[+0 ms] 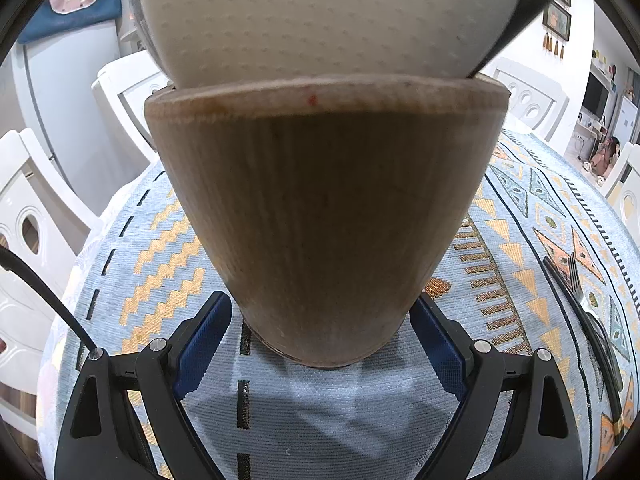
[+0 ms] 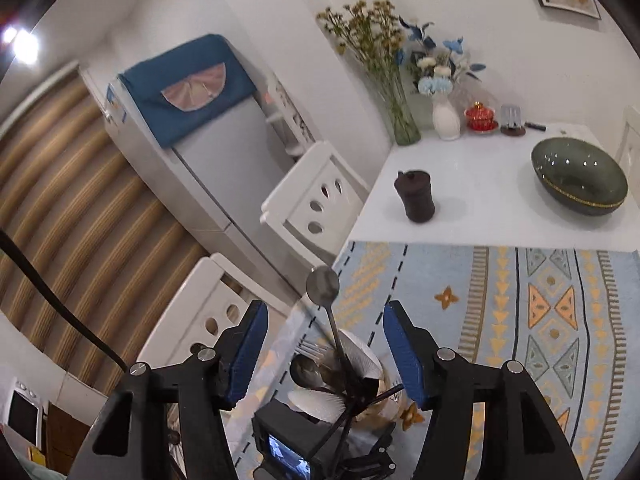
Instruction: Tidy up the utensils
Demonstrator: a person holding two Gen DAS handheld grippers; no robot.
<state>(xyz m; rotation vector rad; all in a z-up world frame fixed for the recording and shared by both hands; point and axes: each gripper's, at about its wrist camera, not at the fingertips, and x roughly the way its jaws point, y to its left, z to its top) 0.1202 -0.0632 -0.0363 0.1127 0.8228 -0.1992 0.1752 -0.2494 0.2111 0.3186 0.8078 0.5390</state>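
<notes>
A wooden utensil holder [image 1: 320, 220] stands on the patterned tablecloth and fills the left wrist view. My left gripper [image 1: 322, 304] is shut on its lower sides, both blue pads against the wood. A white dotted scoop [image 1: 320, 16] and a black handle [image 1: 524, 12] rise out of it. From above, the right wrist view shows the holder [image 2: 390, 390] with white ribbed spoons [image 2: 360, 354] and metal cutlery inside. A metal spoon [image 2: 322, 285] stands in it bowl-up, between the fingers of my right gripper [image 2: 326, 312], which is open and clear of the spoon.
A fork [image 1: 576, 280] and a black-handled utensil [image 1: 600, 344] lie on the cloth to the right. Beyond the cloth, on the white table, stand a dark green bowl [image 2: 580, 178], a brown lidded pot [image 2: 416, 196] and vases [image 2: 404, 120]. White chairs [image 2: 320, 196] line the table's left edge.
</notes>
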